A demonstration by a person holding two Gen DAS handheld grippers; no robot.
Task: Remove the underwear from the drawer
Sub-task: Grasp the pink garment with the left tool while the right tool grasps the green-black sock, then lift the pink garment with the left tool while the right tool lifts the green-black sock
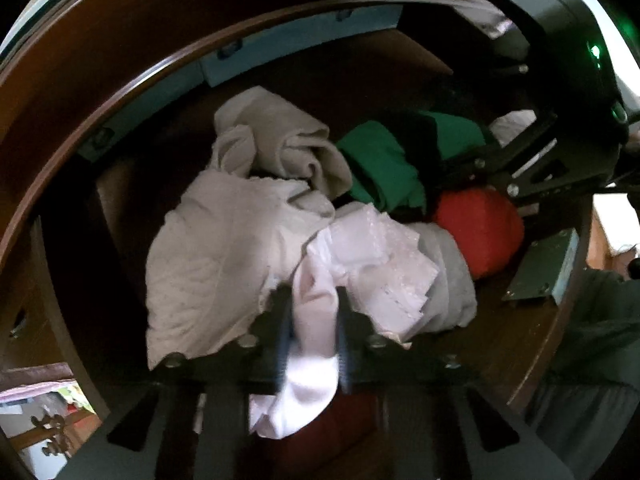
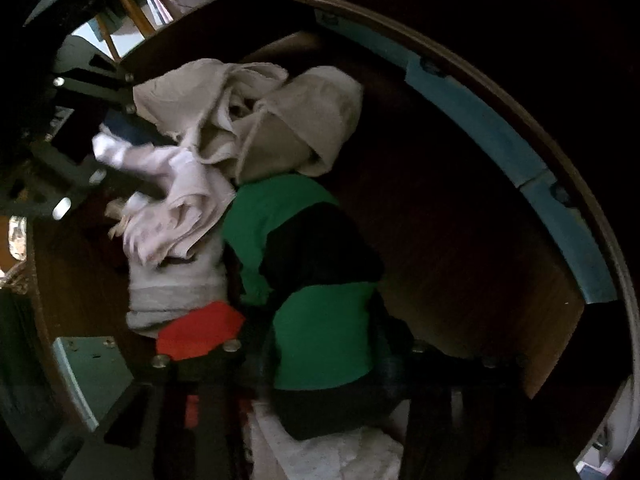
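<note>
Inside a dark wooden drawer (image 1: 360, 68) lies a pile of underwear. My left gripper (image 1: 314, 320) is shut on a pale pink-white piece (image 1: 316, 312), bunched between its fingers; it also shows in the right wrist view (image 2: 168, 176). Around it lie a cream piece (image 1: 224, 248), a beige piece (image 1: 276, 140), a green and black piece (image 1: 384, 168) and a red piece (image 1: 480, 228). My right gripper (image 2: 328, 364) sits over the green and black piece (image 2: 320, 332), with the cloth between its fingers; whether they press it I cannot tell.
The drawer's wooden walls (image 2: 460, 208) enclose the pile, with light blue rail brackets (image 2: 500, 128) along the far side and one bracket (image 1: 548, 268) at the right. A grey piece (image 2: 176, 288) lies under the pink one. Room clutter (image 1: 52, 412) shows outside at lower left.
</note>
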